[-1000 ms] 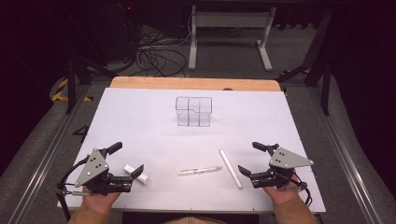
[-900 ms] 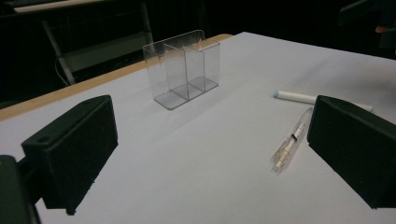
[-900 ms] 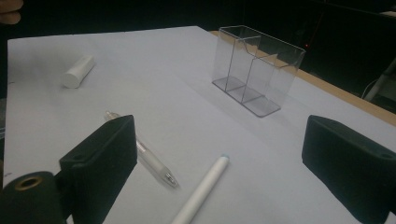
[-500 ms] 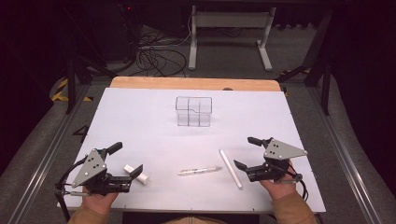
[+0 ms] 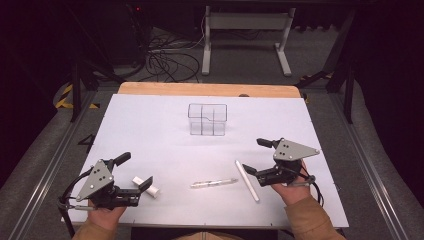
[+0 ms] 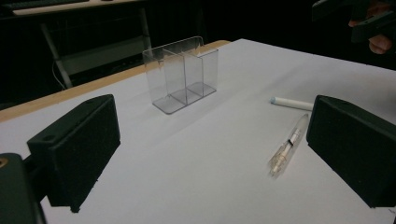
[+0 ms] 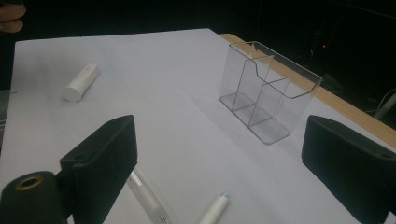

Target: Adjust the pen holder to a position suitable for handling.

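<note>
A: What lies by the right gripper?
B: A slim white stick, just beside its lower jaw; jaws apart, empty.
A: And the left gripper?
B: Also wide open, empty, a stubby white cylinder at its lower jaw. A clear pen lies between the grippers, a clear plastic box farther back on the smooth white table.

no text, label, brand or number can be read anywhere in these pictures. the clear pen bears a dark band and faint marks, too small and blurred to make out. a dark mark on the floor left of the table may be a figure, but it cannot be told.
</note>
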A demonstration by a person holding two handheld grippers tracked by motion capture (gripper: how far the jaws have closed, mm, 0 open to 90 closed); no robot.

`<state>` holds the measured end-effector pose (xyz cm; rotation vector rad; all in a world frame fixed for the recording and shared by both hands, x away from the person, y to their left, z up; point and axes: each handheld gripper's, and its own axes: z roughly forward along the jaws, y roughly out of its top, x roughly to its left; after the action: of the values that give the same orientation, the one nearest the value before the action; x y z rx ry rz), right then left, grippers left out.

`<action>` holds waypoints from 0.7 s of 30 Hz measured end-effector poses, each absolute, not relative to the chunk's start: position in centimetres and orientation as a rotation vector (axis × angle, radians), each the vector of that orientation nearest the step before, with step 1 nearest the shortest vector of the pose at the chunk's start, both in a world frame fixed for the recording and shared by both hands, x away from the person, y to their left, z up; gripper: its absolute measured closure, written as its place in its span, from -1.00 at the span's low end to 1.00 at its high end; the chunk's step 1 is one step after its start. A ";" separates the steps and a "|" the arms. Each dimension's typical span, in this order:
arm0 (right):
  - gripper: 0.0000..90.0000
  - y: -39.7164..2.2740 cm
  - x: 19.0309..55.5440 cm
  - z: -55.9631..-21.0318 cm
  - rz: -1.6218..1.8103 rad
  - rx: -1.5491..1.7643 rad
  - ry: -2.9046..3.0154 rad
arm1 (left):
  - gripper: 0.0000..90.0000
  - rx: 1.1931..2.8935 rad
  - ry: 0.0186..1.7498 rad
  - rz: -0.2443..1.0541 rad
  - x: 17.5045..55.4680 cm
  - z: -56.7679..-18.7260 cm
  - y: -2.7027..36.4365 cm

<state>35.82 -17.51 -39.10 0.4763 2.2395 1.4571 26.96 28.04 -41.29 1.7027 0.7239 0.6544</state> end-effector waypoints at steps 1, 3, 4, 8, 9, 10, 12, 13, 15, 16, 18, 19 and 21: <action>-0.76 -17.4 35.9 -39.1 1.459 0.475 2.239 | -0.92 1.704 0.725 0.656 27.0 -41.3 28.0; -0.76 -17.3 36.0 -39.0 1.455 0.470 2.246 | -0.92 1.704 0.726 0.657 27.0 -41.3 28.1; -0.76 -17.2 36.1 -39.0 1.453 0.468 2.248 | -0.92 1.705 0.726 0.657 27.0 -41.3 28.1; -0.63 -17.1 36.5 -38.9 1.466 0.455 2.275 | -0.92 1.706 0.725 0.655 27.0 -41.3 28.1; -0.63 -17.1 36.6 -38.8 1.467 0.456 2.277 | -0.92 1.705 0.723 0.655 27.0 -41.3 28.1; -0.62 -17.0 36.7 -38.8 1.470 0.462 2.284 | -0.92 1.703 0.724 0.652 27.0 -41.3 28.1; -0.60 -16.9 37.0 -38.6 1.473 0.467 2.299 | -0.92 1.703 0.726 0.652 26.9 -41.3 28.1; -0.59 -16.7 37.2 -38.5 1.469 0.467 2.305 | -0.92 1.705 0.725 0.654 26.9 -41.3 28.1; -0.42 -16.2 37.9 -38.0 1.443 0.456 2.329 | -0.92 1.708 0.725 0.654 26.9 -41.3 28.1; -0.42 -16.2 37.9 -38.0 1.443 0.456 2.329 | -0.92 1.708 0.725 0.654 26.9 -41.3 28.1; -0.40 -15.8 38.4 -37.7 1.435 0.449 2.333 | -0.92 1.708 0.724 0.655 26.9 -41.3 28.1; -0.39 -15.6 38.7 -37.7 1.432 0.445 2.334 | -0.92 1.709 0.725 0.656 26.9 -41.3 28.1; -0.37 -15.1 39.2 -37.6 1.409 0.442 2.349 | -0.92 1.709 0.725 0.656 26.9 -41.3 28.2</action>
<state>39.21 -15.05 -37.58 0.4416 2.3490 1.4086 26.92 28.17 -41.28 1.7088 0.7246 0.6563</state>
